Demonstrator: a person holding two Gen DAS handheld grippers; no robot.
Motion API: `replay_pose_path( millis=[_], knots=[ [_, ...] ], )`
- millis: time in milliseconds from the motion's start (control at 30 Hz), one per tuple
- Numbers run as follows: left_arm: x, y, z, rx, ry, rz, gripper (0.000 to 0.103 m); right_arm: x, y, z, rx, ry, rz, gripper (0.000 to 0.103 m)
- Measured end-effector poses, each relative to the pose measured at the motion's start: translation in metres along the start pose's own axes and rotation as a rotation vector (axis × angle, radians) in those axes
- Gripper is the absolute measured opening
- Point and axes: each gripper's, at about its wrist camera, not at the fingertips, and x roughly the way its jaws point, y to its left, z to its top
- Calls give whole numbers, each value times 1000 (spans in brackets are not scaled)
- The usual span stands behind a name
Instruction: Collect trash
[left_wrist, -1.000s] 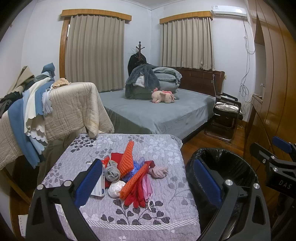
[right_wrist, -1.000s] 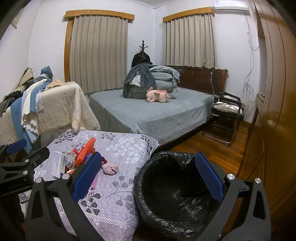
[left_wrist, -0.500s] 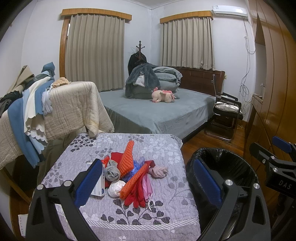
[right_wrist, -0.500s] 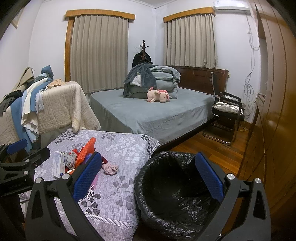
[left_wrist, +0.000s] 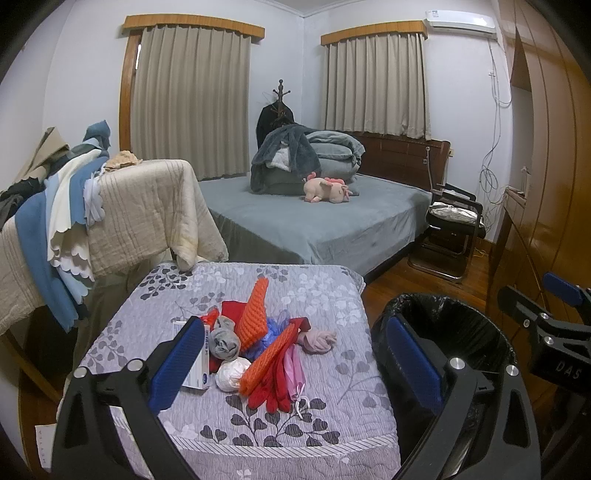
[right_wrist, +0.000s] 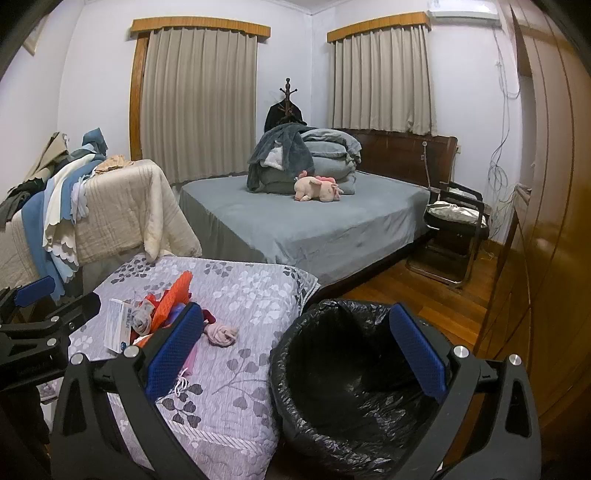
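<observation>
A heap of trash (left_wrist: 258, 343) lies on a low table under a grey flowered quilt (left_wrist: 229, 435): orange and red knitted pieces, a grey sock ball (left_wrist: 225, 341), a white ball (left_wrist: 232, 373), a pink ball (left_wrist: 319, 340) and a white-blue box (left_wrist: 197, 373). A bin lined with a black bag (left_wrist: 454, 328) stands right of the table. My left gripper (left_wrist: 295, 363) hangs open above the table's near edge, holding nothing. My right gripper (right_wrist: 295, 354) is open above the bin (right_wrist: 354, 391) and the table corner; the heap (right_wrist: 162, 314) sits to its left.
A grey bed (left_wrist: 314, 221) with folded bedding and a pink plush toy (left_wrist: 327, 189) fills the back. A rack draped with blankets (left_wrist: 110, 214) stands left. A black chair (left_wrist: 448, 229) and a wooden wardrobe (right_wrist: 554, 221) stand right, with wooden floor (right_wrist: 424, 295) between.
</observation>
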Motion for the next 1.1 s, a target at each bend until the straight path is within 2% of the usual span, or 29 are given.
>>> replay_pose_path(
  millis=[567, 633, 933, 1100],
  knots=[
    [0, 0, 0, -2, 4, -1, 97, 2, -3, 1, 2, 4, 1, 98],
    [2, 1, -10, -2, 4, -1, 97, 4, 3, -1, 0, 5, 1, 98],
    [4, 2, -13, -4, 7, -1, 97, 7, 3, -5, 2, 10, 2, 98],
    [5, 2, -24, -9, 11, 0, 97, 21, 9, -18, 1, 20, 9, 98]
  ],
)
